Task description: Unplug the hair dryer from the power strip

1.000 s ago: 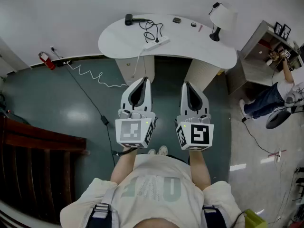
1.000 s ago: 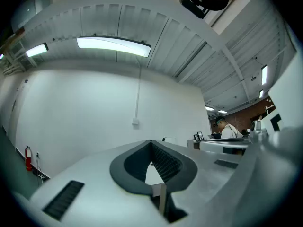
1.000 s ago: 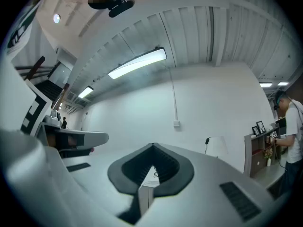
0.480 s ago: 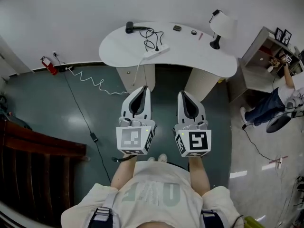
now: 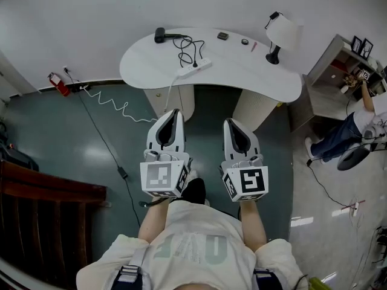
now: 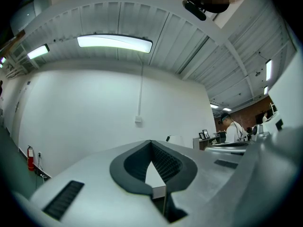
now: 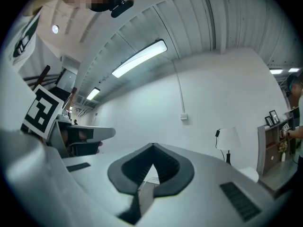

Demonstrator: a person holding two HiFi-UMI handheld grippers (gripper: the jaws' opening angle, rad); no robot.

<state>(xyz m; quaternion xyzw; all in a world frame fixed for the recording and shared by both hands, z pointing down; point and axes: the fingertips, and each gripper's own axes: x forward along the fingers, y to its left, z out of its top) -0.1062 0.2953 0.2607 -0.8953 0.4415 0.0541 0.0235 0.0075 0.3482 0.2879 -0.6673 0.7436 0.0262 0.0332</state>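
A black hair dryer (image 5: 161,35) lies at the back left of a white curved table (image 5: 242,71). Its black cord loops to a white power strip (image 5: 195,67) lying near the table's front edge. My left gripper (image 5: 172,115) and right gripper (image 5: 230,125) are held side by side well short of the table, over the floor, both shut and empty. In the left gripper view the left gripper (image 6: 151,143) points at the white wall. The right gripper (image 7: 152,148) shows its jaws closed too, with a strip of the table between the pads.
A white lamp (image 5: 279,29) stands at the table's right end, seen also as the lamp (image 7: 228,141). Small items (image 5: 224,36) lie along the table's back. A white coiled cable (image 5: 115,101) runs over the floor to the wall. A person (image 5: 354,119) sits at a shelf, right. Dark wooden furniture (image 5: 42,210) stands left.
Both grippers have drifted slightly down and toward the left in the head view, and the table has shifted a little left and up. The jaws stayed shut.
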